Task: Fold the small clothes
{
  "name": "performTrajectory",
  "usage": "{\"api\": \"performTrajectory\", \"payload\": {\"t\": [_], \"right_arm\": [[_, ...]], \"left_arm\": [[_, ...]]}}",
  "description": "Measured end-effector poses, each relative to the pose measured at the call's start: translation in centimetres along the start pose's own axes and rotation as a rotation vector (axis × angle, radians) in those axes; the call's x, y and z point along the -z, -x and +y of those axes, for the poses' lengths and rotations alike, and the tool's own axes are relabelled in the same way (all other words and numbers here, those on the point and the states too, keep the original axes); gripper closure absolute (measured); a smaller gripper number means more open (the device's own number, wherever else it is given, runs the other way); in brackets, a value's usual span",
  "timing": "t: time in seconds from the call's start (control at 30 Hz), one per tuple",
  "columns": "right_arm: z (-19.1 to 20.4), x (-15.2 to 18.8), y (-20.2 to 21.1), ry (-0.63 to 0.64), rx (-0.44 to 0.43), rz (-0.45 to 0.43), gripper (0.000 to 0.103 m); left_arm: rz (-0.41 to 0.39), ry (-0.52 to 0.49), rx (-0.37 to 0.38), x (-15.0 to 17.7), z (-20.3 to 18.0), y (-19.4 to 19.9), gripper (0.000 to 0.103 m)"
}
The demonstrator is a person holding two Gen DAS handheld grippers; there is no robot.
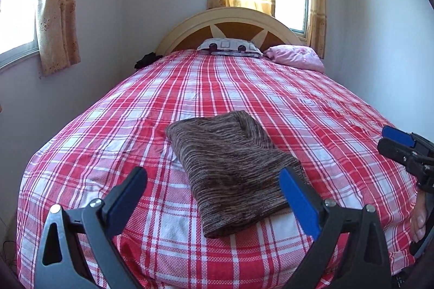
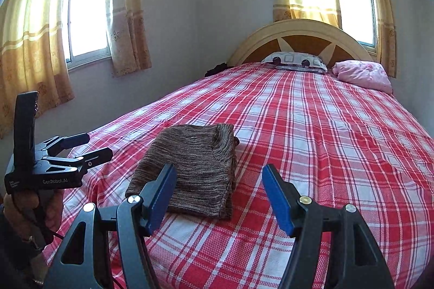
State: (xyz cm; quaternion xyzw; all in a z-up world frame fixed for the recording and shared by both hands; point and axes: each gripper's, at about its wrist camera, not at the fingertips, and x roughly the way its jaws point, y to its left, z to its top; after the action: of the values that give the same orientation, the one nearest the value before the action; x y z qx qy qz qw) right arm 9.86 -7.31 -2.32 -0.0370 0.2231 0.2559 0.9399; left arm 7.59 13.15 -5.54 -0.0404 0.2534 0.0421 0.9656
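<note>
Hovering open-fingered over a folded brown knit garment on the bed.

Left gripper (image 1: 214, 188): fingers (image 1: 298, 203) spread wide, holding nothing, raised above the near end of the brown knit garment (image 1: 230, 167), apparently free of the cloth so the fold is not disturbed. Right gripper (image 2: 219, 194): fingers (image 2: 278, 198) likewise spread and empty, poised off the garment's right edge, near but not touching. Garment: lying flat as a compact rectangle, layered edges visible at its far right corner, so it reads as already folded at least once; whether another fold is due cannot be told. Position: towards the foot of the bed (image 1: 312, 104), on the red-and-white checked sheet, a smooth surface suiting flat folds. Beyond: patterned pillow (image 1: 230, 46) and pink pillow (image 1: 295, 57) against the headboard (image 1: 230, 23), well apart from the work; curtained windows behind.
</note>
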Motion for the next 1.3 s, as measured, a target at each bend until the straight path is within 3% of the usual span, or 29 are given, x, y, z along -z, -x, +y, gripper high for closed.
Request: {"api": "performTrajectory", "payload": {"t": [0.6, 0.97, 1.3], "right_arm": [[0.0, -0.2, 1.4, -0.002, 0.002, -0.028, 0.036], [-0.4, -0.7, 2.9, -0.013, 0.01, -0.093, 0.036], [-0.5, -0.7, 2.5, -0.008, 0.01, -0.085, 0.036]], "left_arm": [[-0.014, -0.006, -0.002, -0.1, -0.5, 0.5, 0.003], [-0.063, 0.002, -0.02, -0.6, -0.4, 1.6, 0.0], [-0.067, -0.012, -0.031, -0.7, -0.9, 1.8, 0.0]]}}
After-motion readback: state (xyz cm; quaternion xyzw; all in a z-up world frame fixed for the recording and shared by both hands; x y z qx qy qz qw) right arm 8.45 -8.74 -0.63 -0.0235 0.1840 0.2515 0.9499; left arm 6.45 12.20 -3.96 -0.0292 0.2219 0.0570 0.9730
